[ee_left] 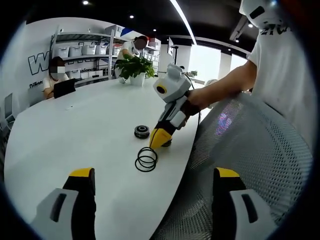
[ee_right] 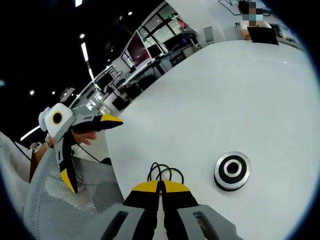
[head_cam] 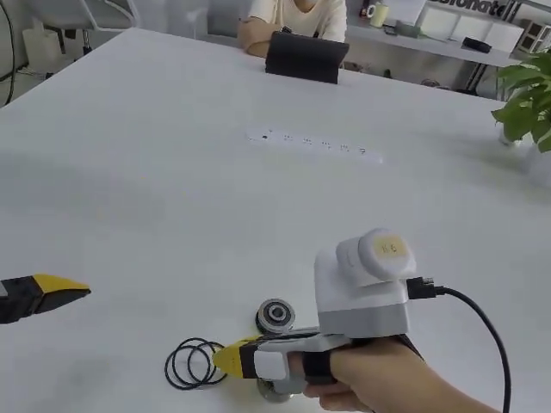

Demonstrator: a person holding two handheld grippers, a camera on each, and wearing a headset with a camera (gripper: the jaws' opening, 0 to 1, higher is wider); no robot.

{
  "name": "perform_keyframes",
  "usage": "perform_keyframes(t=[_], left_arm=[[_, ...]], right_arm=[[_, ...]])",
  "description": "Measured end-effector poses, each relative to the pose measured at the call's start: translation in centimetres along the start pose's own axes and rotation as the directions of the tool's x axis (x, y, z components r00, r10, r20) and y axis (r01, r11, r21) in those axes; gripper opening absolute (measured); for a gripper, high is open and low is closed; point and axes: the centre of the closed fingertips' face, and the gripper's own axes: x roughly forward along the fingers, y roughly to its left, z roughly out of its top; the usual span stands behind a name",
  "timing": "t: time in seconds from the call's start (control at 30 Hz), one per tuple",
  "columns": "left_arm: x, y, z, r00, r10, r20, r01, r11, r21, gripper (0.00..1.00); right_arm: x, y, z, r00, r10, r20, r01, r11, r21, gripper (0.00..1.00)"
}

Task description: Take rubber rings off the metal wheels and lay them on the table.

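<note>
The right gripper (head_cam: 231, 358) has its yellow jaws pressed together at the edge of the thin black rubber rings (head_cam: 193, 364), which lie in a small pile on the white table (head_cam: 258, 198). Whether one ring is nipped between them cannot be told. A round metal wheel (head_cam: 275, 316) sits near. The left gripper (ee_left: 155, 174) waits well apart with its jaws wide. Probably a ring is being laid down: the jaws should part only a little, then draw back without dragging the pile.
</note>
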Motion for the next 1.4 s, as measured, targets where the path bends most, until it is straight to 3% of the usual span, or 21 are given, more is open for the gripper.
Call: perform_keyframes(t=[0.67, 1.1, 1.27, 1.4], left_arm=[[0.1, 0.0, 0.0, 1.0, -0.003, -0.001, 0.003, 1.0, -0.003, 0.97], [0.1, -0.2, 0.1, 1.0, -0.004, 0.001, 0.004, 1.0, 0.001, 0.97], [0.0, -0.1, 0.3, 1.0, -0.003, 0.003, 0.003, 1.0, 0.001, 0.97], [0.0, -0.1, 0.3, 1.0, -0.003, 0.0, 0.003, 1.0, 0.002, 0.96]], right_arm=[[-0.1, -0.5, -0.4, 0.9992, -0.03, -0.025, 0.029, 0.999, -0.027, 0.01], [-0.3, -0.6, -0.4, 0.9973, -0.06, -0.041, 0.055, 0.993, -0.109, 0.04], [-0.3, -0.8, -0.4, 0.9948, -0.088, -0.051, 0.078, 0.981, -0.177, 0.07], [-0.5, -1.1, -0.3, 0.9948, -0.091, -0.046, 0.082, 0.981, -0.179, 0.07]])
